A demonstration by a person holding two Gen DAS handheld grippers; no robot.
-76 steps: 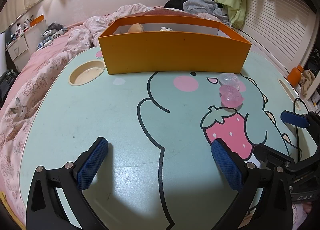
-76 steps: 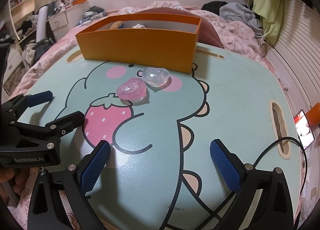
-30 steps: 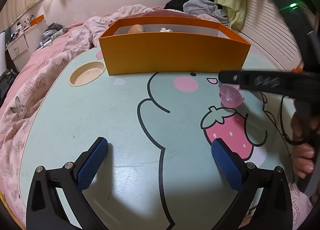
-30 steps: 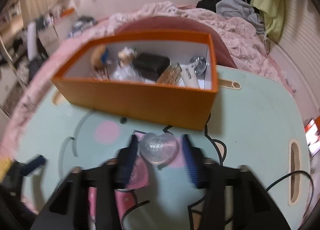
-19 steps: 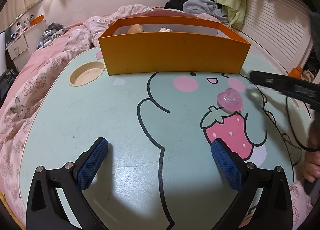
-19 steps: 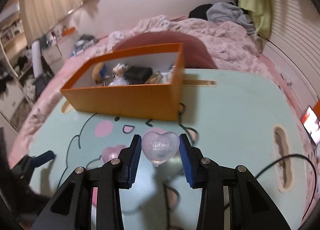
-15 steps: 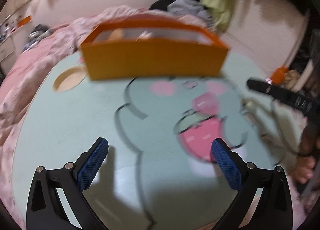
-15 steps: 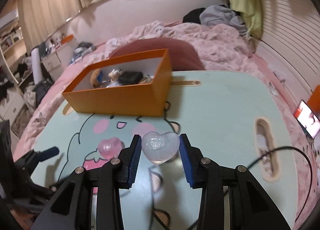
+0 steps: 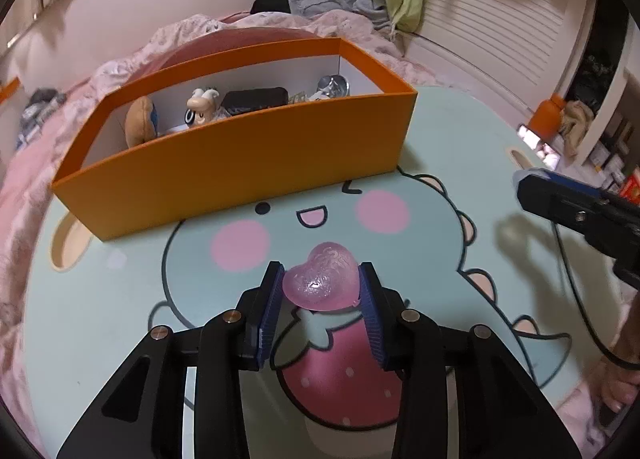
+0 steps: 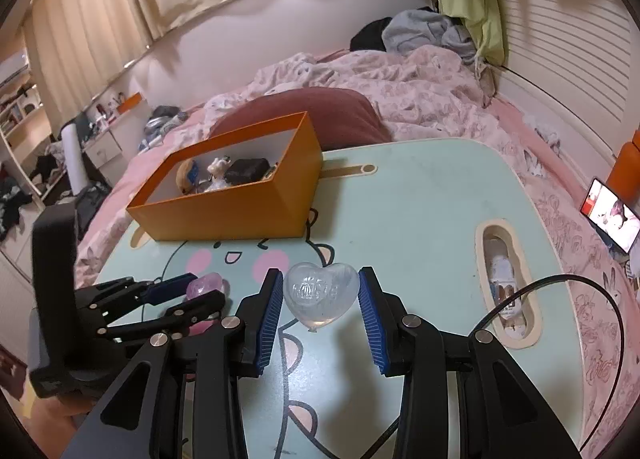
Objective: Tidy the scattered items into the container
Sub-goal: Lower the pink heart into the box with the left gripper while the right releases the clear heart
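Mint-green table (image 9: 100,299) carries an orange box (image 9: 248,163) at its far side, already holding a plush toy (image 9: 138,125), a figurine (image 9: 202,105) and a black case (image 9: 256,97). Left gripper (image 9: 320,289) is clenched on a pink heart (image 9: 322,283) above the strawberry print, near the box front. Right gripper (image 10: 320,293) is clenched on a clear heart (image 10: 320,291), raised over the table, short of the box.

Left gripper (image 9: 321,291) and right gripper (image 10: 320,295), both clamped.

A phone (image 10: 611,214) glows on the pink quilt (image 10: 400,79)
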